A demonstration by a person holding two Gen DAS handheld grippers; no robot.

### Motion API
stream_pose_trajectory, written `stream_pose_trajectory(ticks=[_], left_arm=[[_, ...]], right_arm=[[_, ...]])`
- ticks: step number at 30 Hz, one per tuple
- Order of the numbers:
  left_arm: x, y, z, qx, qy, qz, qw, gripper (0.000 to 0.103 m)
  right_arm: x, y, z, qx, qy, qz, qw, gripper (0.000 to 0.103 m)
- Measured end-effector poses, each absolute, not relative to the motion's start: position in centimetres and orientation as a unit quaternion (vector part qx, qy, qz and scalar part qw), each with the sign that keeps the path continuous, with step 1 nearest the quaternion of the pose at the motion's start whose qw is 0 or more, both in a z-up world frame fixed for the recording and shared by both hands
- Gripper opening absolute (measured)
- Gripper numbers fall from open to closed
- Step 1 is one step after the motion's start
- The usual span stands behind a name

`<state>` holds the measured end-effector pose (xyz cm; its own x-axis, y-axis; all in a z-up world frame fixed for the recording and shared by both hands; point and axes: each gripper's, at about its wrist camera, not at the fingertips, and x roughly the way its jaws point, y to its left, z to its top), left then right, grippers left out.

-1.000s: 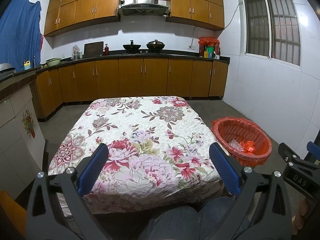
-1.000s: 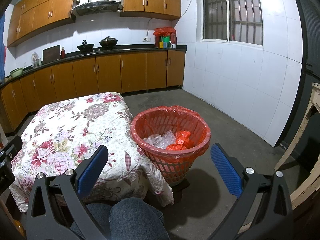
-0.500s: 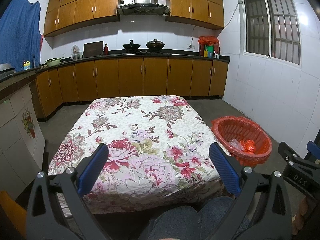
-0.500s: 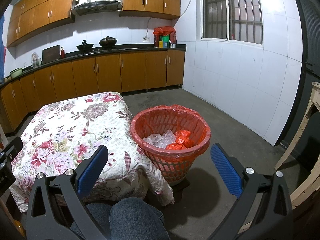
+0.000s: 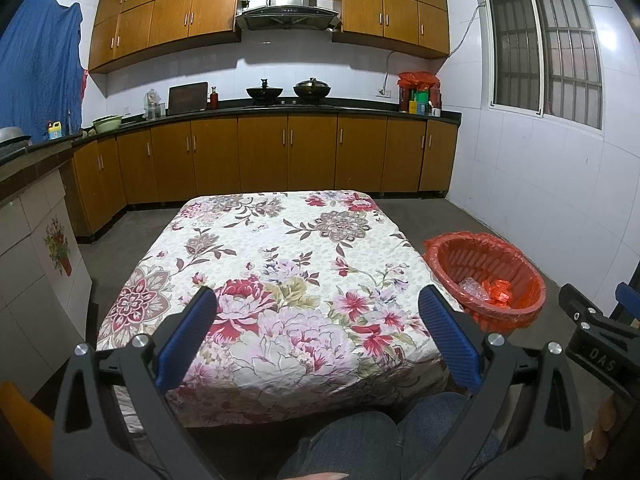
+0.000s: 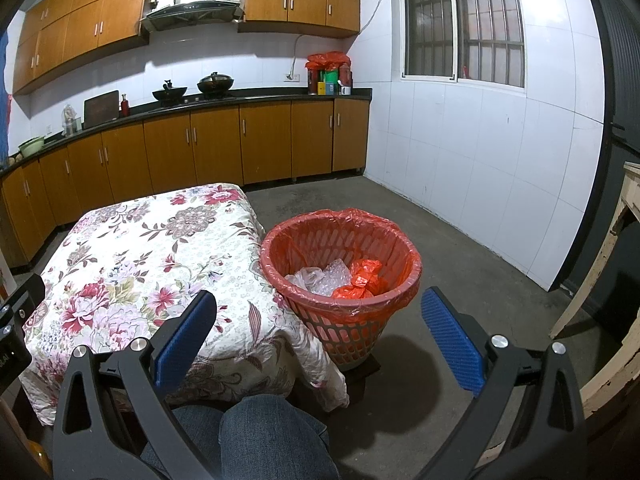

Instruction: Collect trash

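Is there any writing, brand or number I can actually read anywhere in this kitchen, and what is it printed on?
"DAS": raised letters on the black body of the right gripper, seen at the edge of the left wrist view; possibly part of a longer word.
Yellow bottle on the left counter: label too small to read.
Containers by the wall socket: print too blurred to read.
Range hood: front panel marks unreadable.

Only legible text: "DAS", raised letters on black body of right gripper (image 5: pixel 600 344), seen at right edge of left wrist view (lettering faint). Labels on counter bottles too small to read.
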<state>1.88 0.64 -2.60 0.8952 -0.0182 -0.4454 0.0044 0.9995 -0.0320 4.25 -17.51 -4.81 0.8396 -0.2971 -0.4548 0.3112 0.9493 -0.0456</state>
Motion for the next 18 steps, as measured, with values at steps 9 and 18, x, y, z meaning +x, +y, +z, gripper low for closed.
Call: stream_pose_trajectory(ticks=[9,18], left_arm=[[1.93,0.65,-2.59,-0.015,0.23,-0.006,0.973,0.099],[1.82,0.89,-2.84,-0.016,0.231,-0.006,0.973,0.099]], right_arm=[[4.25,-17.54,-4.79,0.015,0.235,-0.159,0.959,0.101],[4.24,-17.59,-4.77,0.016,0.235,-0.159,0.959,0.101]])
